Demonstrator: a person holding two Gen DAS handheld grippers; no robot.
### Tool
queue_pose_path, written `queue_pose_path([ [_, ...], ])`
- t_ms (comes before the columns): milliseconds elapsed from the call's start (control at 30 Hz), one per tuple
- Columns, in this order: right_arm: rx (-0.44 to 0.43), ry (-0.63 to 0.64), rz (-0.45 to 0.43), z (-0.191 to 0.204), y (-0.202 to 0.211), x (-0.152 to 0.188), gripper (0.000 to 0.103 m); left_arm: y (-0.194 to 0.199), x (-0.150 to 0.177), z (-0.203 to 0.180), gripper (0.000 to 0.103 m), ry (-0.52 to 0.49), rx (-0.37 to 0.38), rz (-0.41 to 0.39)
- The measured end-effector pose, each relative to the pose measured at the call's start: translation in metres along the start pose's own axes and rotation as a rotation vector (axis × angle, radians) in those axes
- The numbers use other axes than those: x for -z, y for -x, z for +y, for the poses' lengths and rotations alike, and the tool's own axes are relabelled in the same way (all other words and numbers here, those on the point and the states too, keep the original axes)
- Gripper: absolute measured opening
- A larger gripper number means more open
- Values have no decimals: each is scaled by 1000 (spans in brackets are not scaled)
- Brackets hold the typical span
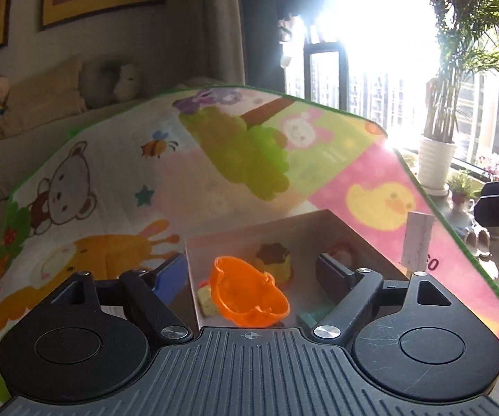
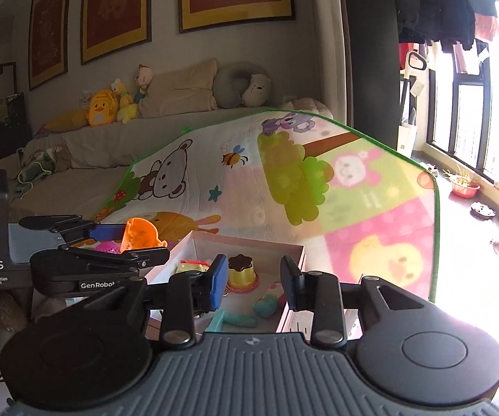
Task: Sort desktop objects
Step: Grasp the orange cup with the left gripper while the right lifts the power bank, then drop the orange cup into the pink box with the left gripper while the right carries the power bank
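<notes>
An open cardboard box point(image 1: 284, 223) sits on the cartoon play mat. Inside lie a yellow pudding toy with a brown top point(image 1: 273, 260) and small teal and yellow pieces. My left gripper point(image 1: 251, 275) hangs over the box's near left corner, open wide. An orange toy cup point(image 1: 249, 296) sits tilted between its jaws, with a gap to each pad. In the right wrist view my right gripper point(image 2: 254, 282) is open above the box point(image 2: 249, 241) with nothing between its blue pads. Beyond it are the pudding toy point(image 2: 242, 272), the left gripper point(image 2: 142, 244) and the orange cup point(image 2: 142, 232).
The play mat point(image 1: 111, 173) covers the table. A pink perforated ball point(image 2: 109, 247) lies under the left gripper. A white upright piece point(image 1: 419, 242) stands at the box's right side. Behind are a sofa with plush toys point(image 2: 104, 111) and a potted plant point(image 1: 436, 163).
</notes>
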State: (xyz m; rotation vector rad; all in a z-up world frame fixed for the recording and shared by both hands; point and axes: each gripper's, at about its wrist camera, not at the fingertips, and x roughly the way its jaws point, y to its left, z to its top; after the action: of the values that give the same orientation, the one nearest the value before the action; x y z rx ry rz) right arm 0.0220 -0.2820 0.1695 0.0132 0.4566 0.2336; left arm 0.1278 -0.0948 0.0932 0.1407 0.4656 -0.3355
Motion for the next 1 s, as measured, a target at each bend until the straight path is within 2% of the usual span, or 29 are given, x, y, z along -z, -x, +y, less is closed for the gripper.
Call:
queue_pose_path([
  [33, 28, -3, 3, -7, 0, 7, 47, -4, 4, 2, 89, 8, -12, 11],
  [133, 154, -45, 20, -40, -7, 27, 59, -2, 16, 9, 92, 48, -38, 8],
  [200, 207, -153, 62, -73, -20, 38, 59, 8, 26, 16, 96, 85, -57, -11],
  [333, 168, -326, 120, -116, -54, 50, 59, 19, 39, 20, 96, 111, -76, -7],
  [467, 125, -344, 184, -113, -105, 35, 60, 32, 45, 16, 98, 110, -72, 5],
  [567, 169, -346, 245, -108, -148, 20, 67, 38, 52, 9, 101, 81, -60, 35],
  [633, 208, -391, 283, -112, -175, 16, 71, 40, 59, 6, 101, 72, -42, 59],
  [700, 251, -409, 333, -112, -198, 15, 71, 41, 67, 4, 101, 70, -25, 80],
  [800, 316, -361, 371, -106, -218, 18, 71, 43, 80, 6, 101, 68, -28, 94],
  [867, 327, -320, 394, -100, -222, 21, 63, 43, 87, 12, 101, 83, -34, 108],
  [900, 316, -311, 399, -98, -220, 23, 55, 44, 89, 16, 101, 94, -36, 113],
  [1000, 292, -285, 411, -93, -199, 28, 50, 47, 96, 27, 101, 127, -40, 129],
])
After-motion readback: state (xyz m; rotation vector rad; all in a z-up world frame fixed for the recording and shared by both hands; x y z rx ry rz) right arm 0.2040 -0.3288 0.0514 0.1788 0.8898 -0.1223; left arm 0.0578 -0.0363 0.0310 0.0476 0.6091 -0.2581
